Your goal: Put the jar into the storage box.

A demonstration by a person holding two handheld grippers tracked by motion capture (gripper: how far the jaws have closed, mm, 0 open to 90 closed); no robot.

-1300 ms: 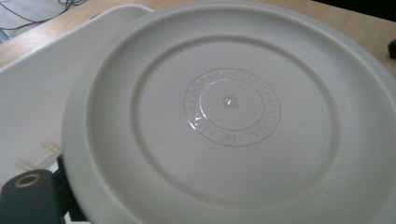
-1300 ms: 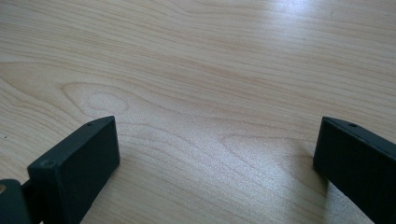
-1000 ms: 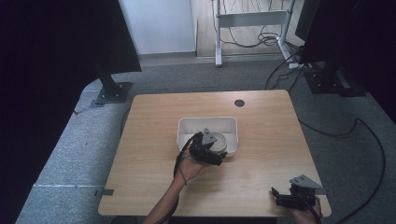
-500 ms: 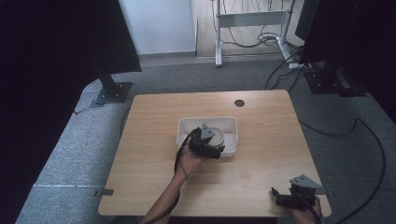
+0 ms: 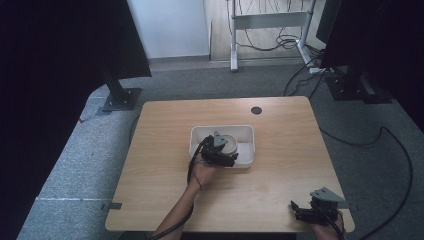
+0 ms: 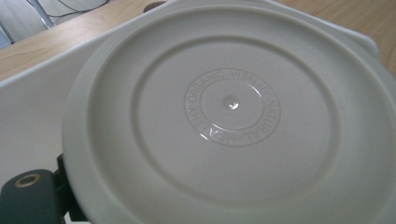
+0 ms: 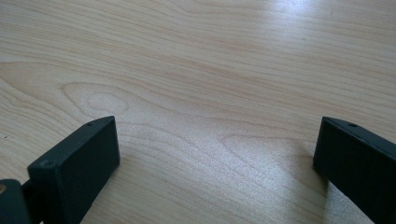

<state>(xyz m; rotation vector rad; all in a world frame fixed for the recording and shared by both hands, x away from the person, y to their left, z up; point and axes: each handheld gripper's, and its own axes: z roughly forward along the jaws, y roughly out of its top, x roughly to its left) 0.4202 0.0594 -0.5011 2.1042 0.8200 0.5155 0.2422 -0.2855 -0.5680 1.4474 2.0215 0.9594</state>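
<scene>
The table point(image 5: 165, 200) is bare light wood apart from a white tub point(image 5: 246, 134) near its middle, and everything else is placed from that tub. It is a shallow rectangular container with rounded corners, standing level, just short of a dark round hole point(image 5: 256, 110) in the tabletop beyond it.

Inside the tub's left half is a round off-white lid point(image 6: 224, 126), with raised rings and embossed lettering around a small centre dimple. In the left gripper view it stands very close and tilted, its lower-left edge at one black jaw, the tub's wall behind it.

The left tongs point(image 5: 223, 156) sit over the tub's near-left rim, closed on the lid's edge as far as I can judge; the second jaw is hidden behind the lid. The right tongs point(image 7: 217, 154) rest well away from the tub, at the table's near-right corner, spread wide over bare wood and holding nothing.

The risk is in that thin edge grip. A smooth lid pinched at one point could pivot or slip out if lifted fast. It could also catch the tub's wall and drag the tub, since nothing steadies it.
</scene>
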